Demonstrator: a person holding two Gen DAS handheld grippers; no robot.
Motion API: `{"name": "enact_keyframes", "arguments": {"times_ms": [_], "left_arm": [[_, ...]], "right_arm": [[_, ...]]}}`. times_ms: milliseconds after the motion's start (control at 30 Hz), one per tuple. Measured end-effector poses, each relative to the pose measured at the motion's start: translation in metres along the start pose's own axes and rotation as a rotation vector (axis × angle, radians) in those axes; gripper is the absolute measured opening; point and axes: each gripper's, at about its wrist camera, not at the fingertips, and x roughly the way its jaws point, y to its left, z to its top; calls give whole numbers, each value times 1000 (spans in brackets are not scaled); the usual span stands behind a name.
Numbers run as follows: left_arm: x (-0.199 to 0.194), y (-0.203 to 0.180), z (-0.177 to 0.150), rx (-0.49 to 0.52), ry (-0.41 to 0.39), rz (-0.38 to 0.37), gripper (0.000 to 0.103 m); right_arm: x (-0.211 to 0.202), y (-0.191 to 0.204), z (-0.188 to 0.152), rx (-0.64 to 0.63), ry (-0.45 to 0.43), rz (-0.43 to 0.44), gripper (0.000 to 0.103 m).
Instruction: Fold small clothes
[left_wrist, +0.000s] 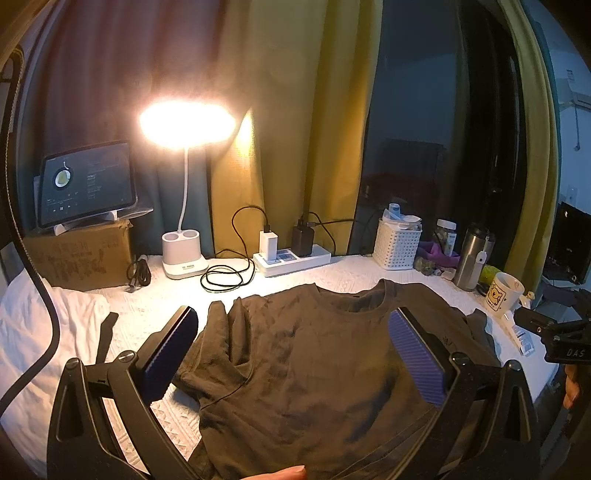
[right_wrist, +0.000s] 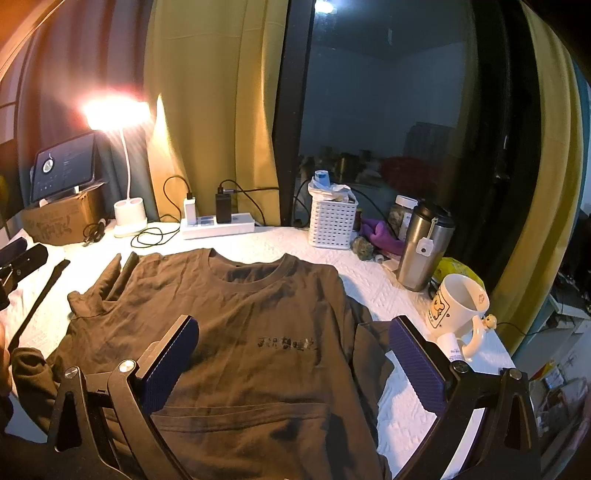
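Nearest, both views: left gripper and right gripper, each w/ jaws spread wide, blue ribbed pads apart, nothing clamped btwn them. Both hover above a dark brown T-shirt; contact w/ fabric cannot be told. A fingertip shows at bottom edge of left view.

Shirt lies front up on a white quilted cover, neckline toward the window, dark printed lettering on chest. One sleeve is rumpled at img left; the other is bunched at img right, just beside right gripper's outer pad. White cloth lies left of shirt.

Mid-ground, right: white mug w/ cartoon print, steel tumbler, white perforated basket.

Far edge, by yellow curtains and dark window: power strip w/ two chargers, lit desk lamp, tablet propped on a cardboard box.
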Motion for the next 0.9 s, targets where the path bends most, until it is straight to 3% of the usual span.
{"name": "enact_keyframes", "arguments": {"times_ms": [900], "left_arm": [[-2,-3,-1,5,-4,2,102]], "right_arm": [[-1,0,-1,7,21,4,103]]}}
